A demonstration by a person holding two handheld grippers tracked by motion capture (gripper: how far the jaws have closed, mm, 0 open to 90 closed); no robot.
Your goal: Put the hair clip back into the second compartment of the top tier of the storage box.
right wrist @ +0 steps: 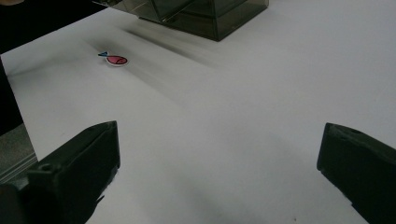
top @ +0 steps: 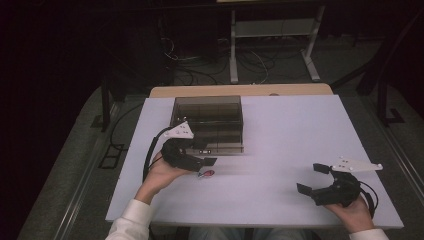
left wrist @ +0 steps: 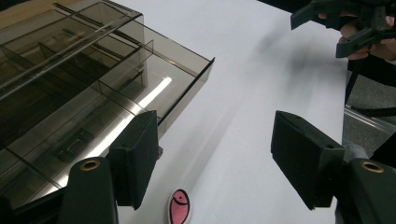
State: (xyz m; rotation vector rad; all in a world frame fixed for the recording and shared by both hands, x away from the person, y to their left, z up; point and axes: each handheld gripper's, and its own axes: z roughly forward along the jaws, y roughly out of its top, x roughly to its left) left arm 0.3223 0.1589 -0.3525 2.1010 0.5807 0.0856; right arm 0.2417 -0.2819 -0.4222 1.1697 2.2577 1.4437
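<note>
1. White tabletop stands in a dark room, with cables and a pale frame on the floor beyond its far edge.
2. A smoked, transparent organiser box with compartments sits near the middle of the far edge; its low front tray faces the person.
3. A small flat fish-shaped piece, pink with a blue tail, lies on the tabletop just in front of the box's near left corner, apart from the box.
4. The left gripper hovers just above that piece, jaws wide apart and empty; in the left gripper view the piece lies low between the jaws, closer to the left one.
5. The right gripper rests near the near right corner, jaws wide apart and empty, well apart from the piece.
6. Handling judgement: the piece appears light, thin and stiff, probably smooth, so it may skid or flip under a slanted pinch.
7. Recommended hold: across its narrow body at mid-length, jaw tips lowered to the tabletop, closing gently.
</note>
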